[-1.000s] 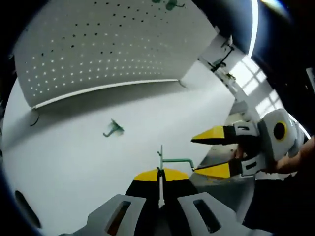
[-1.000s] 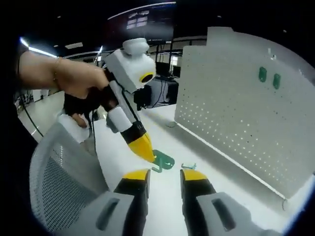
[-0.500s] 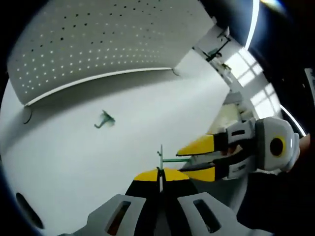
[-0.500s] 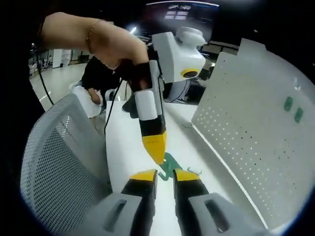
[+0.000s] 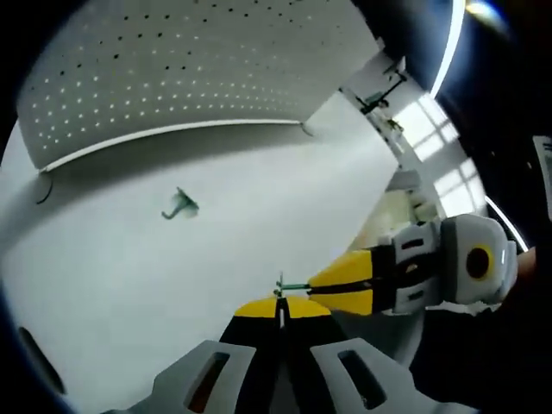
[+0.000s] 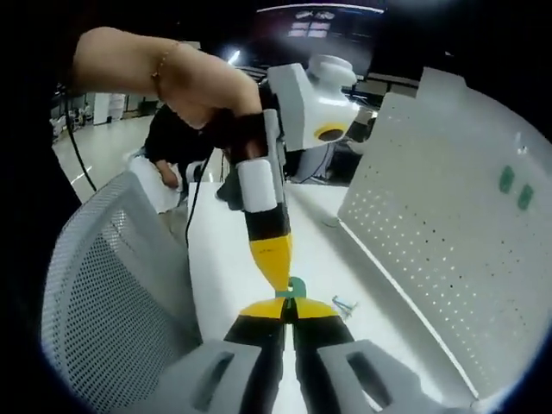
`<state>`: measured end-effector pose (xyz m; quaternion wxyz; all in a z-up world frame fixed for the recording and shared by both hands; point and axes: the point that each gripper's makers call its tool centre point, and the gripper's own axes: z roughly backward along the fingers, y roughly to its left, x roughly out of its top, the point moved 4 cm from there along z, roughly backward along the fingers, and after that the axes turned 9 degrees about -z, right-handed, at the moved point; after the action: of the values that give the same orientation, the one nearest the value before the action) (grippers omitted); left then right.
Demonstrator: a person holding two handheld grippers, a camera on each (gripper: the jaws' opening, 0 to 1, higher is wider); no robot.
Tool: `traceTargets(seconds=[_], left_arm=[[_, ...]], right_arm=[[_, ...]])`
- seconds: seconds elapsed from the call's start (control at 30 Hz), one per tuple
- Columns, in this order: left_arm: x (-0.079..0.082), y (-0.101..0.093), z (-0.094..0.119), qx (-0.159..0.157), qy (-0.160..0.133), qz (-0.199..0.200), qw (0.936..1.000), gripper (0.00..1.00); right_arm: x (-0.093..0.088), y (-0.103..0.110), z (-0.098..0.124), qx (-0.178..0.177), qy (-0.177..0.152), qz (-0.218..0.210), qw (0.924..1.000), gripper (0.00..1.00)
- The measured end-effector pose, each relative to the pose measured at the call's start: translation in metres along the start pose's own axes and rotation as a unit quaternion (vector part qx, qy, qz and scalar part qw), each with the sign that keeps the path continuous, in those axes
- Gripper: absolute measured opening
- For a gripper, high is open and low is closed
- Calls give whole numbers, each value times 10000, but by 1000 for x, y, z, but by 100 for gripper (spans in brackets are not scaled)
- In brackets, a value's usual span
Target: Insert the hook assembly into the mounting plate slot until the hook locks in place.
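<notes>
handover step: left gripper (image 5: pixel 280 304) and right gripper (image 6: pixel 289 308) both pinch the green hook (image 6: pixel 296 287); next, carry it ahead to the pegboard (image 6: pixel 448 216).

Two grippers, left (image 5: pixel 281 309) and right (image 6: pixel 289 309), one green hook (image 6: pixel 296 288) pinched between them, one more hook (image 5: pixel 180 205) lying on the one table (image 5: pixel 129 285), two green pieces (image 6: pixel 515 189) on the one pegboard (image 6: pixel 431 190), one mesh chair (image 6: pixel 112 293).
</notes>
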<state>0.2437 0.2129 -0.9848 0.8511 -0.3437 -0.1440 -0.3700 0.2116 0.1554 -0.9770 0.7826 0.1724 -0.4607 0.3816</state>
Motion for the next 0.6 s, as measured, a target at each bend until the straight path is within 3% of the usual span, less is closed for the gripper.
traceTargets(seconds=[0.23,0.4,0.47,0.53,0.6], left_arm=[[3,0,-1,49,-233,-169,9996,1],[11,1,2,159,-690,-638,9955,2],[14,5,4,400,-788,-872,9923,10],[14,5,4,406,-815,-735,9931,29],[15,6,6,434,-949,-684,9922,39]], right_arm=[[-1,-5,-1,-64,29,-304,9995,0],[1,-15,0,-152,-133,-1093,9938,0],[2,-22,1,-220,-195,-1280,9913,0],[3,-27,3,-274,-265,-1465,9885,0],[5,-32,4,-344,-376,-1759,9831,0]])
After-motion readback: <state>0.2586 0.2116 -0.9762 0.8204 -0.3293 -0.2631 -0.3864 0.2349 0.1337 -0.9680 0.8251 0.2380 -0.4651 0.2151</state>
